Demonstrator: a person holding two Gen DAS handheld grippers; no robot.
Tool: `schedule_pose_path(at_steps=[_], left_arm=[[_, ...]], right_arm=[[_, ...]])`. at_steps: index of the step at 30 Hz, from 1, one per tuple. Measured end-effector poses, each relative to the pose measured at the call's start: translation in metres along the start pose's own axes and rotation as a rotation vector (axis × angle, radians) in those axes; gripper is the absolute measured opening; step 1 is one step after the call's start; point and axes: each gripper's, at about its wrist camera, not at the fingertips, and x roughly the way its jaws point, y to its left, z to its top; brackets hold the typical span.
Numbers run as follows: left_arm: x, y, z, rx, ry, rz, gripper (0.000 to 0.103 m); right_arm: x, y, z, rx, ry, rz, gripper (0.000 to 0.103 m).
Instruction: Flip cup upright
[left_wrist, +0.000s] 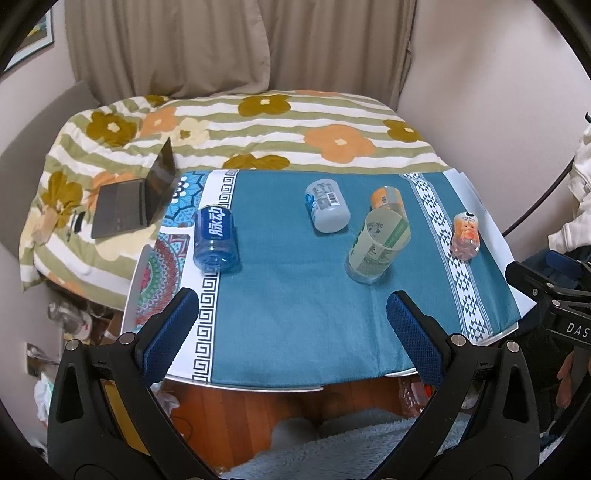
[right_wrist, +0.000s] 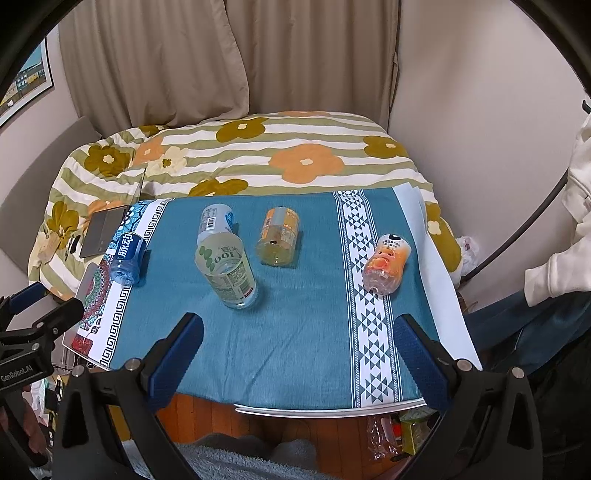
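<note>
Five cut-down bottle cups are seen on the cloth (left_wrist: 295, 295), none of them gripped. The green cup (left_wrist: 378, 245) is taken as the likely target, being nearest to both tools. It is found ahead of the left gripper (left_wrist: 291, 325) and slightly right of its centre line; in the right wrist view it is found ahead and left of the right gripper (right_wrist: 299, 350). Its long axis is tilted, with the rounded clear end near the front edge and the other end leaning back toward the bed; whether it lies flat or leans on the orange cup (left_wrist: 388, 201) behind it cannot be told. Neither gripper is judged clearly nearer, though the cup sits closer to the left tool's axis.

Both grippers are held wide apart and empty, short of the table's front edge, with nothing between the blue pads (left_wrist: 413, 332).

The blue cup (left_wrist: 216, 240) is seen near the left border of the cloth, the grey cup (left_wrist: 327, 206) farther back, and the peach cup (left_wrist: 466, 236) on the patterned band to the right, well apart from the green one.

The cloth is soft and probably offers grip, so a tipped cup is not expected to slide much. Behind the table a flowered quilt (left_wrist: 258, 125), a laptop (left_wrist: 136, 199) and curtains (left_wrist: 184, 44) are seen; wooden floor shows below.
</note>
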Motion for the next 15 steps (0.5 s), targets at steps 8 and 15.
schedule_pose_path(at_steps=[8, 15], left_arm=[[0.0002, 0.001, -0.001, 0.002, -0.001, 0.004, 0.103], [0.0003, 0.0004, -0.0012, 0.001, -0.001, 0.004, 0.103]], right_arm=[[0.0001, -0.001, 0.0024, 0.001, -0.002, -0.003, 0.102], [0.0004, -0.0017, 0.0029, -0.001, -0.004, -0.004, 0.102]])
